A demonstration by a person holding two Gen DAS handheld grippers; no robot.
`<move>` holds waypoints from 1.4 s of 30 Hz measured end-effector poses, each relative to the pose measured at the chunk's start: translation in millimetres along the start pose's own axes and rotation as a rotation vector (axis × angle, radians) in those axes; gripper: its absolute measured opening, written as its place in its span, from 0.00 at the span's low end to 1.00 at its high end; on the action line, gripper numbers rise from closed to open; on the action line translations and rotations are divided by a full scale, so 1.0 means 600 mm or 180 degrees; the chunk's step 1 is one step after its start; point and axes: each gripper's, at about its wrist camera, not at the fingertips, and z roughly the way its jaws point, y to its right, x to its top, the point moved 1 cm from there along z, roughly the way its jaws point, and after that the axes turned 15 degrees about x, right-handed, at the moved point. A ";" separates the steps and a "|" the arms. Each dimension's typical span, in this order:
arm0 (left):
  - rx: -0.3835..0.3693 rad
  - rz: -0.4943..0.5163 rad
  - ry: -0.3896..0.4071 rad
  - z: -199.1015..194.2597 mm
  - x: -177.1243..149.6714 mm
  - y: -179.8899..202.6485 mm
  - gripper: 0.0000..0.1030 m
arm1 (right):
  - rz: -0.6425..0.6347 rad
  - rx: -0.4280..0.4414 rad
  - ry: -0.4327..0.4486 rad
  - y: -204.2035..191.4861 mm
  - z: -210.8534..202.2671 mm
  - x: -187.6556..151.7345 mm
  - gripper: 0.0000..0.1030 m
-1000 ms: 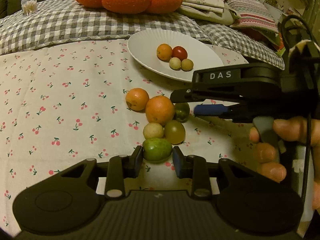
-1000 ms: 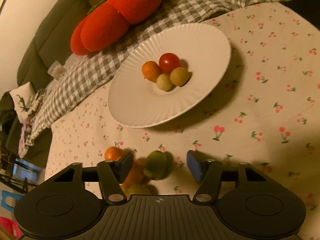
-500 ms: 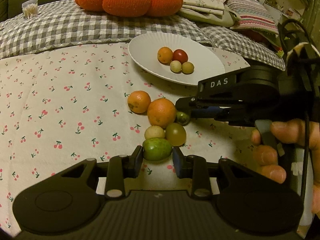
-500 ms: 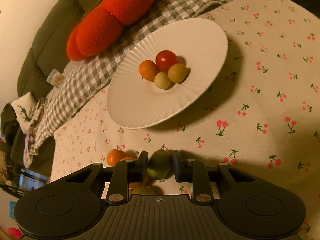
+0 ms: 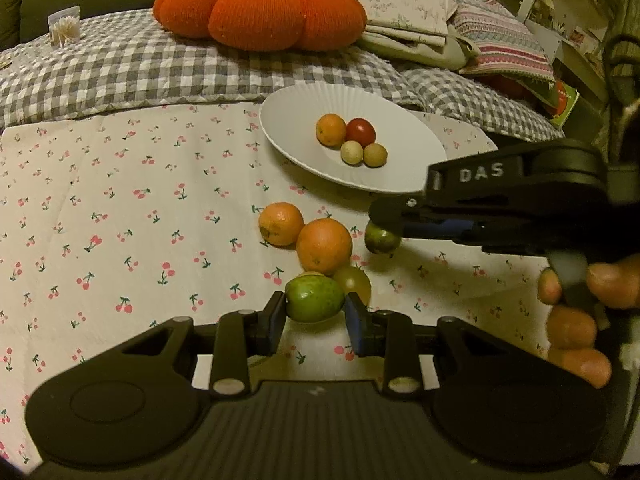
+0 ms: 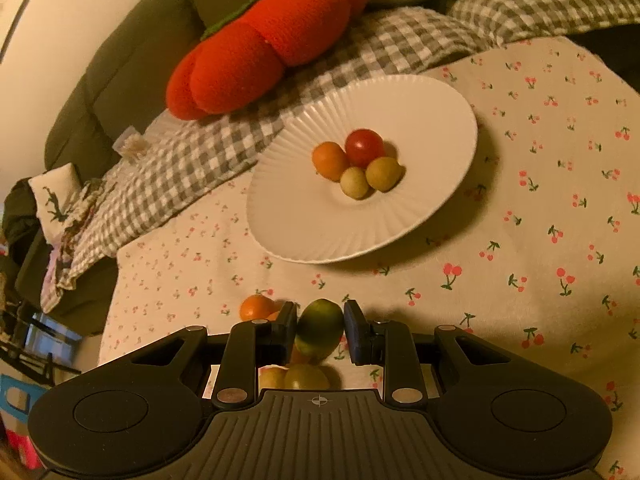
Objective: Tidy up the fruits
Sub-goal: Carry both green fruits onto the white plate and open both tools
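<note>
My left gripper (image 5: 315,314) is shut on a green oval fruit (image 5: 314,298), lifted a little above the cherry-print cloth. My right gripper (image 6: 320,326) is shut on a small dark green round fruit (image 6: 320,330); the left wrist view shows that fruit (image 5: 382,239) held off the cloth beside the pile. Two oranges (image 5: 324,246) and an olive-green fruit (image 5: 354,280) lie on the cloth. A white ribbed plate (image 6: 420,112) holds an orange, a red and two pale yellow small fruits (image 6: 356,162).
A red-orange pumpkin cushion (image 5: 260,10) lies on a grey checked blanket (image 5: 120,68) behind the plate. Folded cloths (image 5: 440,20) are stacked at the back right. The cloth's left edge drops off toward a dark sofa (image 6: 100,92).
My right gripper closed on the small dark green fruit and lifted it. My left gripper rose with the green oval fruit, which now hides the pale fruit behind it.
</note>
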 end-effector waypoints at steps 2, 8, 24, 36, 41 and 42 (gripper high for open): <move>-0.0001 -0.0003 0.0020 -0.001 0.004 0.000 0.29 | -0.0028 0.0028 0.0003 -0.005 -0.007 0.000 0.24; 0.0032 0.0025 0.0122 -0.005 0.018 0.006 0.29 | -0.0168 0.0082 0.0043 -0.018 -0.031 -0.001 0.24; 0.0081 0.0121 0.0415 0.007 0.066 0.021 0.29 | -0.0207 0.0031 0.0202 -0.009 -0.058 0.018 0.24; 0.0047 0.0323 0.0671 0.033 0.109 0.036 0.29 | -0.0218 -0.0052 0.0373 0.005 -0.074 0.042 0.24; 0.0017 0.0339 0.0688 0.049 0.126 0.042 0.29 | -0.0153 -0.0144 0.0485 0.024 -0.080 0.060 0.24; 0.0011 0.0346 0.0694 0.052 0.129 0.045 0.29 | -0.0142 -0.0160 0.0508 0.028 -0.081 0.064 0.24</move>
